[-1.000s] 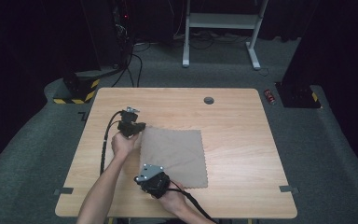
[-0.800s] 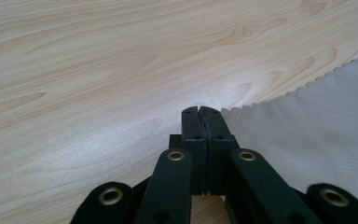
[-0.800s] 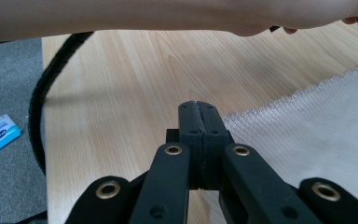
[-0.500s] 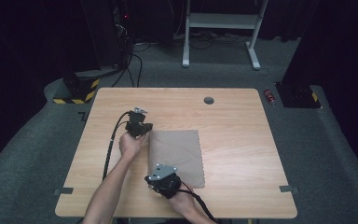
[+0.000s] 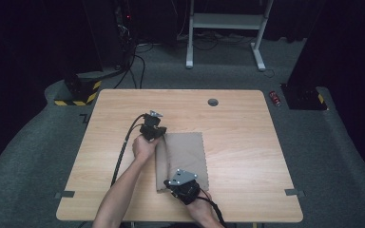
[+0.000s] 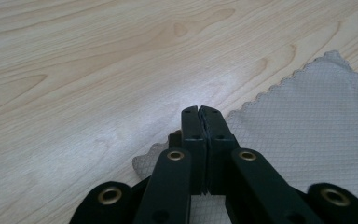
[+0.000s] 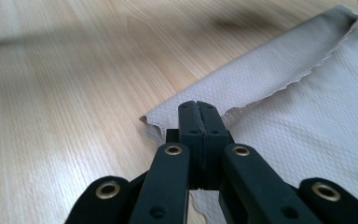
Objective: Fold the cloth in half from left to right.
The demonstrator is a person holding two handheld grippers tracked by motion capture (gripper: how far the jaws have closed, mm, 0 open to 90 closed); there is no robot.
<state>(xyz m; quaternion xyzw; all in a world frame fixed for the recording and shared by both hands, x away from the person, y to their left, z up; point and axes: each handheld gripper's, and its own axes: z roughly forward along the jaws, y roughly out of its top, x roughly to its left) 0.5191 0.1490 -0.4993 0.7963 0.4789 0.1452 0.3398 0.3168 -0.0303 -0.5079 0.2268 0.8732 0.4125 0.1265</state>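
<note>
One grey cloth [image 5: 185, 156] lies at the wooden table's [image 5: 237, 123] centre, its 9 o'clock edge folded over; you hold two grippers, and no writing reads anywhere. Your left gripper [image 5: 153, 129] pinches the cloth's 11 o'clock corner, jaws closed on it. Your right gripper [image 5: 184, 184] clamps the 7 o'clock corner, jaws closed likewise.

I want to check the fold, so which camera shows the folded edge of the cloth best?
The right gripper view: the cloth has its flap turned over, scalloped edge clear. The high view shows the whole cloth small; the left gripper view shows one flat corner.
</note>
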